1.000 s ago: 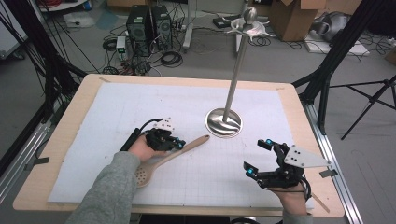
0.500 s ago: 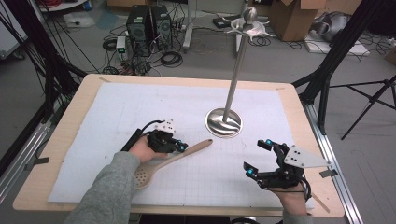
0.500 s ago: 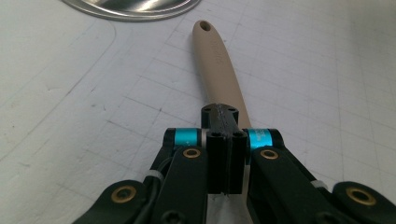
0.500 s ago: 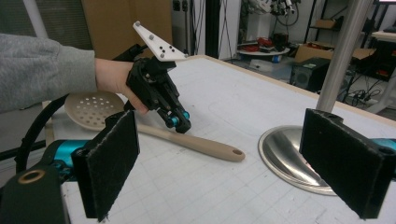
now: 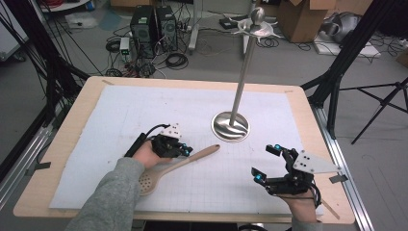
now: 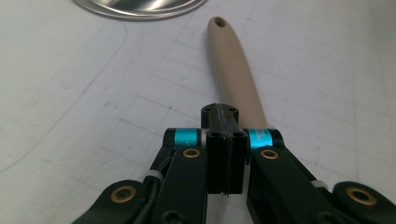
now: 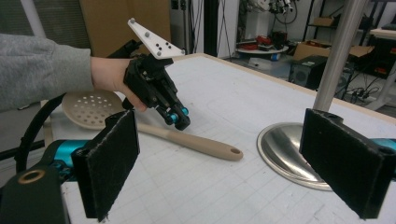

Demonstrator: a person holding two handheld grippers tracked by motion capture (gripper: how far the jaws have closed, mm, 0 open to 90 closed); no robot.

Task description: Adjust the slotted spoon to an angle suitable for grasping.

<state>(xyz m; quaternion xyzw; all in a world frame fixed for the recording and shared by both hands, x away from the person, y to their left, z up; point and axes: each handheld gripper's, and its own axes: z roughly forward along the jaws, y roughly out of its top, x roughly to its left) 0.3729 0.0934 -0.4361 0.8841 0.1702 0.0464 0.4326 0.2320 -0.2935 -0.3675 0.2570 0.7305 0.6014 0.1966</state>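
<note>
matt beige plastic slotted spoon (image 5: 175, 166), glossy metal stand base (image 5: 231, 126)

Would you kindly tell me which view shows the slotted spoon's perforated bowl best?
The right gripper view: the spoon lies whole, its holed bowl facing the camera behind the left gripper. The high view shows the bowl small, partly under the sleeve. The left gripper view gives the handle beyond shut jaws.

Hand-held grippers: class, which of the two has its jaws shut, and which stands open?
The left hand-held gripper, above the beige slotted spoon's handle, is shut; the right hand-held gripper stands wide open.
</note>
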